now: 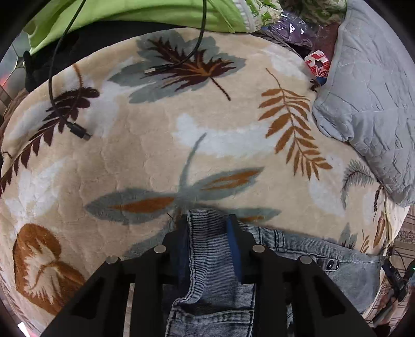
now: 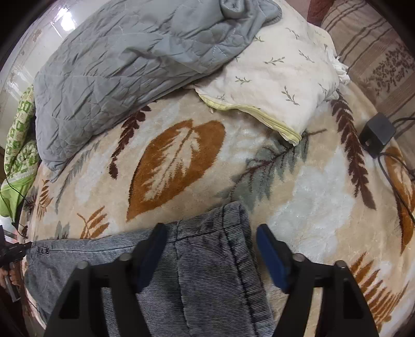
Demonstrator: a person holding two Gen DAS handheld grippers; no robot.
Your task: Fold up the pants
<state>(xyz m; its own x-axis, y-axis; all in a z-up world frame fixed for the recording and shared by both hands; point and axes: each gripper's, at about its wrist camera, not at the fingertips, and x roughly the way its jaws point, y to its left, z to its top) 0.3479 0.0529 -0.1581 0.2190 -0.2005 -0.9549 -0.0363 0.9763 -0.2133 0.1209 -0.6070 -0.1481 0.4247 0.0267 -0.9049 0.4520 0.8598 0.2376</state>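
Gripping denim: pants (image 1: 215,259) spread along the near edge of a leaf-print blanket (image 1: 155,145).

Left gripper (image 1: 208,223): jaws narrow, pinched on a bunched corner of the waistband, fabric standing up between the blue pads. Right gripper (image 2: 211,230): jaws fairly wide, straddling the other corner of the pants; the left pad lies against the cloth, the right pad sits apart over bare blanket. Also on the bed: grey quilt (image 2: 124,67), cream pillow (image 2: 280,77), black charger (image 2: 377,133), loose cable (image 1: 59,103), green cloth (image 1: 145,13).
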